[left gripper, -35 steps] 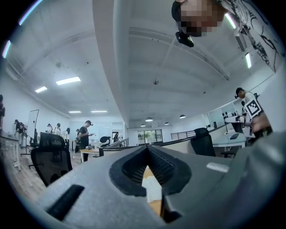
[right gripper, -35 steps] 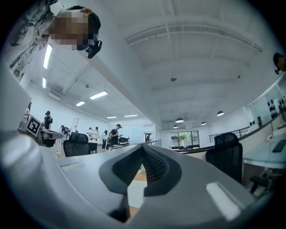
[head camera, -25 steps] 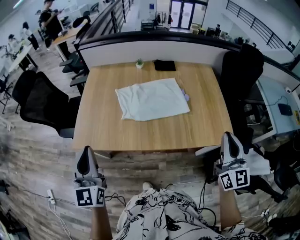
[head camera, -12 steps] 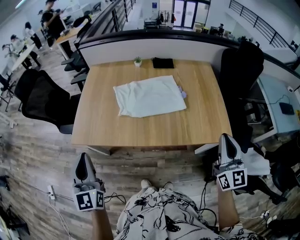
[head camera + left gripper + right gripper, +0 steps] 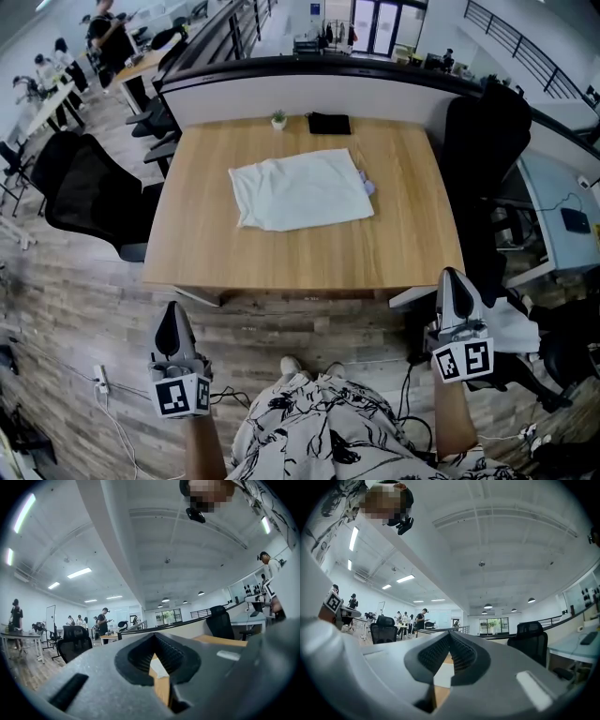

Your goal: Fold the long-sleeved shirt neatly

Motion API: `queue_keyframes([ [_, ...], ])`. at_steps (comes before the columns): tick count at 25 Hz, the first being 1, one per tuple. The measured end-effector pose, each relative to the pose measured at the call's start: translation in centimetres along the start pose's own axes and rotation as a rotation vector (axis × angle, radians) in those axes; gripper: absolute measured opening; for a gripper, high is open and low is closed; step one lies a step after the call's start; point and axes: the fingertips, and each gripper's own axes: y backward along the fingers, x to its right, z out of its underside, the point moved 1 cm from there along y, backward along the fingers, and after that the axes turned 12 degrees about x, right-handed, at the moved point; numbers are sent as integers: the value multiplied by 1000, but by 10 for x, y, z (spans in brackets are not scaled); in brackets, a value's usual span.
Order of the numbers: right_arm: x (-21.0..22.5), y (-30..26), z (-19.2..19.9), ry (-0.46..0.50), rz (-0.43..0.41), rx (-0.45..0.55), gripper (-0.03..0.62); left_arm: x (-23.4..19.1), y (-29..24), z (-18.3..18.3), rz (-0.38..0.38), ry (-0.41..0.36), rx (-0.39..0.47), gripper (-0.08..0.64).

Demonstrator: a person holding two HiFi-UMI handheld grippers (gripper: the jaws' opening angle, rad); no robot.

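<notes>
A white long-sleeved shirt, folded into a rough rectangle, lies on the far half of the wooden table; a bit of lilac cloth shows at its right edge. My left gripper hangs off the table's near left corner, shut and empty. My right gripper is held off the near right corner, also shut with nothing in it. Both point level toward the table. Through the jaw gap the left gripper view shows a strip of table and white shirt; the right gripper view shows the same shirt.
A small potted plant and a black pouch sit at the table's far edge by a low partition. Black office chairs stand left, another chair right. Cables lie on the floor. People stand at far desks.
Both grippers have drifted slightly lower and back from the table edge. The shirt has not moved.
</notes>
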Motion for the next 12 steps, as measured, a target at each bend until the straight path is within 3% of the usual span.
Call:
queue_keyframes([
  [12, -4, -4, -1, -8, -15, -4, 6, 7, -3, -6, 19, -17, 7, 3],
])
